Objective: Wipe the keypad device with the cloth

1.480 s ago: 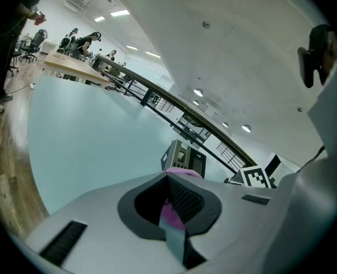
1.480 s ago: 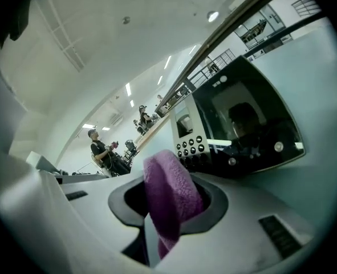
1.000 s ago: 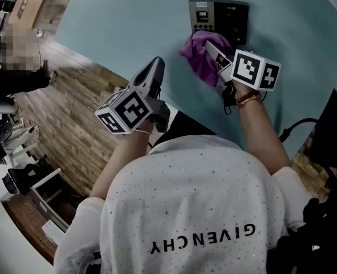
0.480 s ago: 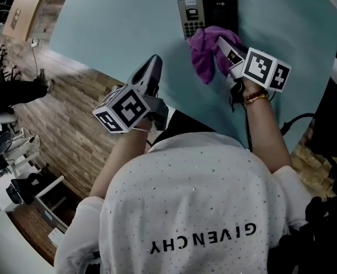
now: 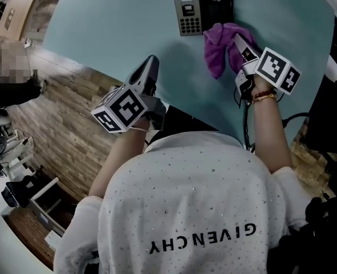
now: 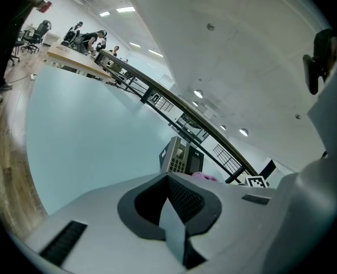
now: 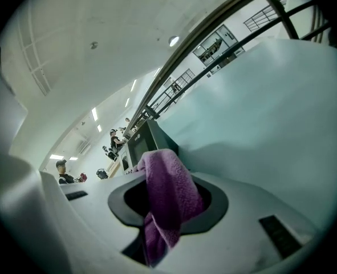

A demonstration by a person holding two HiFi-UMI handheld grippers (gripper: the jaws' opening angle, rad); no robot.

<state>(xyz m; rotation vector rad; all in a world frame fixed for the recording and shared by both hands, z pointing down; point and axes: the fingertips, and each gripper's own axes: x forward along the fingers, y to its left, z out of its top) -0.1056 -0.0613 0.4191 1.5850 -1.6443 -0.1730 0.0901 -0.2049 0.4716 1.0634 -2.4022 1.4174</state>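
The right tongs (image 7: 157, 233) were clamped on the purple cloth (image 7: 169, 190). The fabric was bunched between the two jaws, folding up over their front and trailing down through the slot behind them. In the head view, the right tongs (image 5: 240, 41) pointed up and to the left, pressing the cloth (image 5: 218, 49) against the teal wall (image 5: 117, 33). The upper part of the cloth lay over the lower right corner of the keypad device (image 5: 195, 13), and the rest hung down the wall below it.

The left tongs (image 6: 174, 224) had their jaws drawn together with nothing between them. They were held off to the left, lower than the device and well apart from it. In the head view, the left tongs (image 5: 150, 65) pointed toward the wall without touching the cloth.

The keypad device was mounted flat on the wall. Its small screen and rows of buttons sat on the left half, and the right half was a dark panel. From the left gripper view the keypad device (image 6: 178, 156) showed just beyond the jaws, with a sliver of the cloth (image 6: 204, 176) beside it. From the right gripper view the keypad device (image 7: 144, 144) stood directly behind the cloth.

A wooden floor (image 5: 65, 124) ran along the foot of the wall.
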